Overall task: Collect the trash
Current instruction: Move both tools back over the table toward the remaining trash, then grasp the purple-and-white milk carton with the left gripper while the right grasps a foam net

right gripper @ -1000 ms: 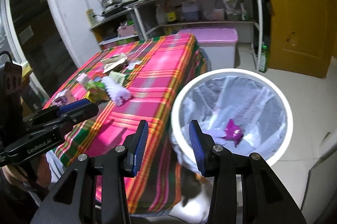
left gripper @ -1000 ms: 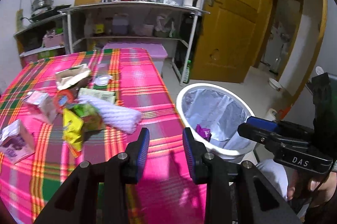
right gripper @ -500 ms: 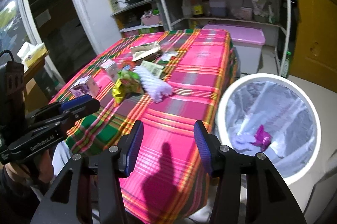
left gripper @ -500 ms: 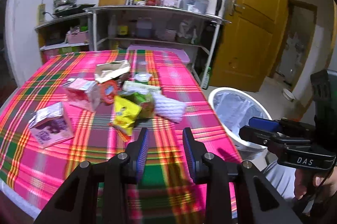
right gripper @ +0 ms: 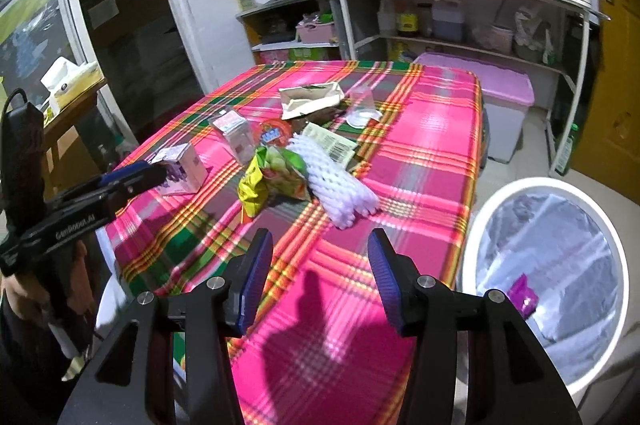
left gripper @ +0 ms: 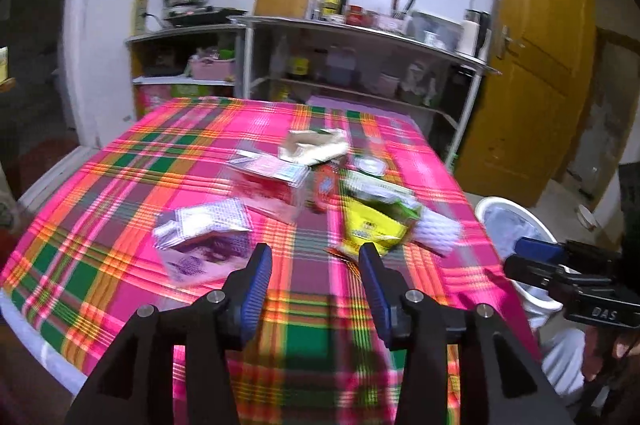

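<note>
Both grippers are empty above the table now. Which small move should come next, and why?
Probably ease the left gripper forward and down toward the purple carton, the trash nearest its fingers. Its jaws are opening with nothing between them, so it looks ready to grasp. Other trash lies beyond it on the tablecloth, and the white bin waits beside the table.

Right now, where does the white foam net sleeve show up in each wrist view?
Left wrist: the white foam net sleeve lies right of centre, just right of the yellow snack bag, blurred.
Right wrist: the sleeve lies near the middle, right of the same bag.
Shared landmark: the white trash bin, at the right edge in both views.
</note>
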`<state>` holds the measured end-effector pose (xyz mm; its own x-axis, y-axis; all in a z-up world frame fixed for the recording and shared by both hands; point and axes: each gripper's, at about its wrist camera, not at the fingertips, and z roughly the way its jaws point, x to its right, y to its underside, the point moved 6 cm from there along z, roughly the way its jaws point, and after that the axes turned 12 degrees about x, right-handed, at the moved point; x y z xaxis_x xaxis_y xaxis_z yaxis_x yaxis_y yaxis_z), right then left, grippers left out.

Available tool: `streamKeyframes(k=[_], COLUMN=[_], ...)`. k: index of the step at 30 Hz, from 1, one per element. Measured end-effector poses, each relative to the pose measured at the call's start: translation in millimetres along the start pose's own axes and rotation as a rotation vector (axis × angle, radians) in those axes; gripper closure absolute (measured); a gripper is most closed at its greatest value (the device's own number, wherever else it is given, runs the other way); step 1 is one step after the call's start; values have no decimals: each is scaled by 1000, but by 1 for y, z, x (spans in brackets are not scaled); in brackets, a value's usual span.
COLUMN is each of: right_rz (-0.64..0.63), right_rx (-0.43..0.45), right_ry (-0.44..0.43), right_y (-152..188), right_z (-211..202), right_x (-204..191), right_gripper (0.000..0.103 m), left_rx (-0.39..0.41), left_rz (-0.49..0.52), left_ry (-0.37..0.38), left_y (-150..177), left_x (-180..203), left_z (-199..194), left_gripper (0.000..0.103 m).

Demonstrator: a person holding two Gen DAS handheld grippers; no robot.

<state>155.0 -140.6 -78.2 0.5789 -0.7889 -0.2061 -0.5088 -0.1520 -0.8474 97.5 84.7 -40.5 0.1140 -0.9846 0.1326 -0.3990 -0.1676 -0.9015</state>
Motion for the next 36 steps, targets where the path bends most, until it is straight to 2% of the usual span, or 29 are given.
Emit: streamKeyframes(k=[3, 10, 16, 20, 26, 33, 34, 36], right_rz=[-15, -62, -93, -106, -119, -97, -96, -103], right_rx=[-2, -23, -58, -86, -127, -159, -159, -158], right_ry=[6, 33, 48, 42, 26, -3, -9, -10], right_y=[-3, -7, -9, -8, -2, 2, 2, 1], right_z=[10, 36, 59, 73, 87, 91, 91, 90], right_x=[-1, 7, 14, 17, 17, 15, 14, 11], right_gripper=[52, 46, 46, 46, 46, 46, 48, 60], left_rx=[12, 24, 24, 22, -4, -15, -17, -21], left_rz=[-17, -28, -47, -48, -47, -29, -24, -8], left_ry=[-33, -81, -71, -20, 47, 128, 134, 139], left_y=[-5, -12, -16, -18, -17, -10, -9, -6], left_x=[-22, -60, -78, -80, -86, -75, -74, -72], left_z=[2, 11, 25, 36, 52, 41, 39, 35], left_gripper=[47, 42, 37, 33, 31, 31, 31, 31])
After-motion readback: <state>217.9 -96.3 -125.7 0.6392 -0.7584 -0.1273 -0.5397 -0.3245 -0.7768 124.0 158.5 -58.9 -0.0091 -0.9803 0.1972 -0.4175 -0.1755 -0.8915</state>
